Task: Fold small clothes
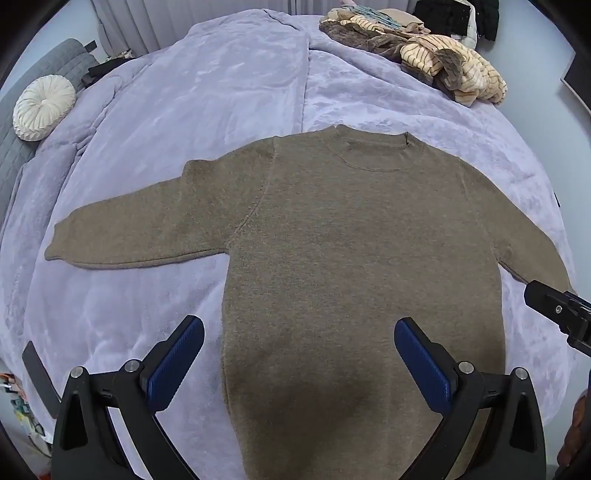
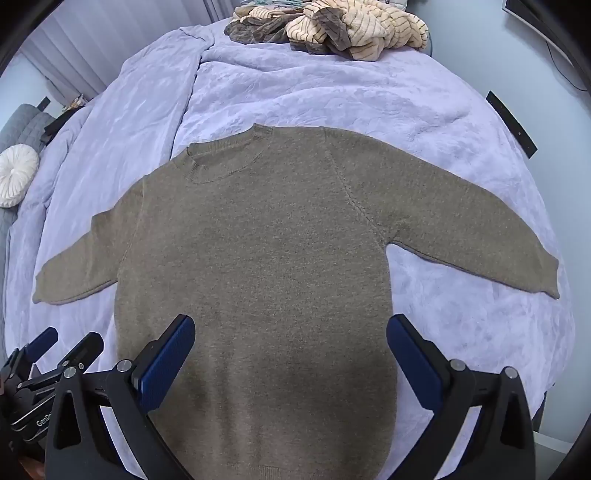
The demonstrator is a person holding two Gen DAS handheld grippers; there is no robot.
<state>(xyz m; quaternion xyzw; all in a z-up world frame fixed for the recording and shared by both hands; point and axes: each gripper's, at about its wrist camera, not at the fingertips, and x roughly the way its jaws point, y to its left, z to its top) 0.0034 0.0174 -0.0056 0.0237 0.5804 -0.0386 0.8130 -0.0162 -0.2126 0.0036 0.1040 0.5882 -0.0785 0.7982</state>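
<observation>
So there's a round cushion [image 1: 43, 108] way off left, then the left tongs [image 1: 299, 349] spread wide, gripping nothing. Brown sweater [image 1: 354, 258] lies flat in the middle of the bed [image 1: 229, 92], sleeves out. Right tongs [image 2: 291, 347] also wide open and empty. Clothes pile [image 2: 343, 31] sits at the far edge.

I see one brown knit sweater [image 1: 351, 229] lying flat and unfolded on the lavender blanket [image 1: 240, 92], round neck toward the far end, hem nearest me, both sleeves spread outward and angled slightly down. A heap of striped clothes [image 1: 436, 55] sits beyond it.
</observation>
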